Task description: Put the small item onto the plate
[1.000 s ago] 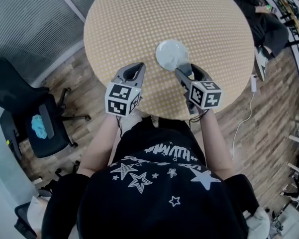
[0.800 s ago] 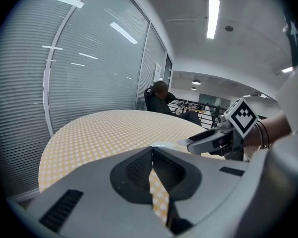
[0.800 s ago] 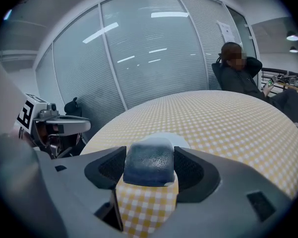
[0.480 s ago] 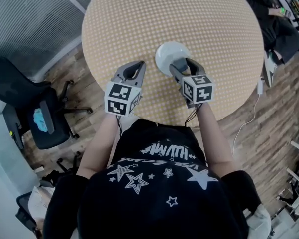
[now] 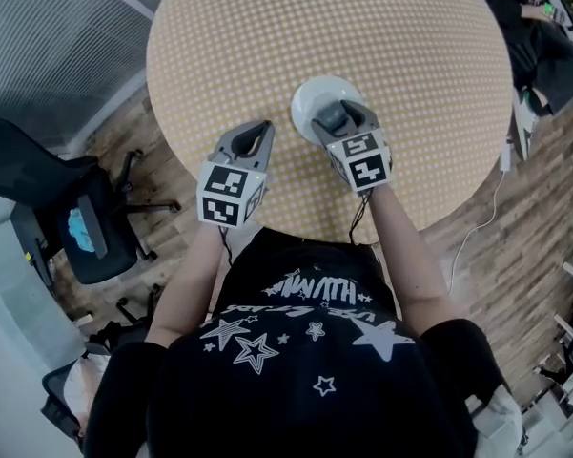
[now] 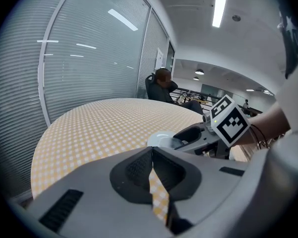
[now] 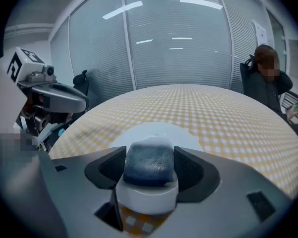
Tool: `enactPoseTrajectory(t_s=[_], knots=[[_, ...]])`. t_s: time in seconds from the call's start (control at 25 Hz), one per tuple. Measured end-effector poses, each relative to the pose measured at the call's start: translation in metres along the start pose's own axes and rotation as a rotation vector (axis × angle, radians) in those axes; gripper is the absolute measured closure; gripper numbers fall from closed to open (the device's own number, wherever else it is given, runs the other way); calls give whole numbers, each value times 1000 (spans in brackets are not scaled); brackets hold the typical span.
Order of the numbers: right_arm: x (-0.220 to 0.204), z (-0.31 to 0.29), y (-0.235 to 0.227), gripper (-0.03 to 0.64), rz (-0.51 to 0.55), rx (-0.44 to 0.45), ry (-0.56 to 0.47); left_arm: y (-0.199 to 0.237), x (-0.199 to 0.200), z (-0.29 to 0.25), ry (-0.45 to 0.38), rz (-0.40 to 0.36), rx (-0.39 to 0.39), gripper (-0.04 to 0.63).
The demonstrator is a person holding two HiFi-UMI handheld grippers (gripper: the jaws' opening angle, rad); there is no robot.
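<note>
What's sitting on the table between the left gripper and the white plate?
Nothing. In the head view, only bare yellow checkered tabletop lies between the left gripper and the plate.

Table (image 5: 391, 27) is wide open all round the plate (image 5: 315, 93) from 9 o'clock through 12 to 3, easy way in. Stuff in the way: right gripper (image 5: 335, 119) clamped on the small item (image 7: 149, 162) over the plate's 6 o'clock rim, and left gripper (image 5: 255, 130) parked nearby at 8 o'clock.
</note>
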State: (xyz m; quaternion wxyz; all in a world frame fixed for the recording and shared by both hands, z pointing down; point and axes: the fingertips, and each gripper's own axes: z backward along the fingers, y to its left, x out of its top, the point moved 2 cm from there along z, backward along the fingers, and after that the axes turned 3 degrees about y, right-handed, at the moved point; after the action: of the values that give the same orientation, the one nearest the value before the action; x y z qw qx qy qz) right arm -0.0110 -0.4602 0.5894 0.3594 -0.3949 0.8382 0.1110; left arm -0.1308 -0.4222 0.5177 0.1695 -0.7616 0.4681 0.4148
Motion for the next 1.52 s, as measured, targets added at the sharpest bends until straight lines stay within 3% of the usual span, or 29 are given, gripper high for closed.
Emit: enactPoseTrajectory(t_s=[0.44,0.68,1.08,1.28,1.4,1.52], knots=[[-1,-6,-2,310,6,-46,60,-1,2,2,-12,-11,-7,586],[2,10,-6,308,-39,-84,35,-2,3,19,-38,-18,-8,588],[26,72,20,310,-121,-80,-168,-12,7,55,-132,-42,-54,588],[26,106,34,319,-240,-62,-285,-27,7,65,-156,-70,-97,588],[24,123,33,421,-306,-96,-337,-37,7,69,-166,-83,-130,588],[22,136,30,468,-323,-130,-363,-45,7,72,-176,-94,-149,588]])
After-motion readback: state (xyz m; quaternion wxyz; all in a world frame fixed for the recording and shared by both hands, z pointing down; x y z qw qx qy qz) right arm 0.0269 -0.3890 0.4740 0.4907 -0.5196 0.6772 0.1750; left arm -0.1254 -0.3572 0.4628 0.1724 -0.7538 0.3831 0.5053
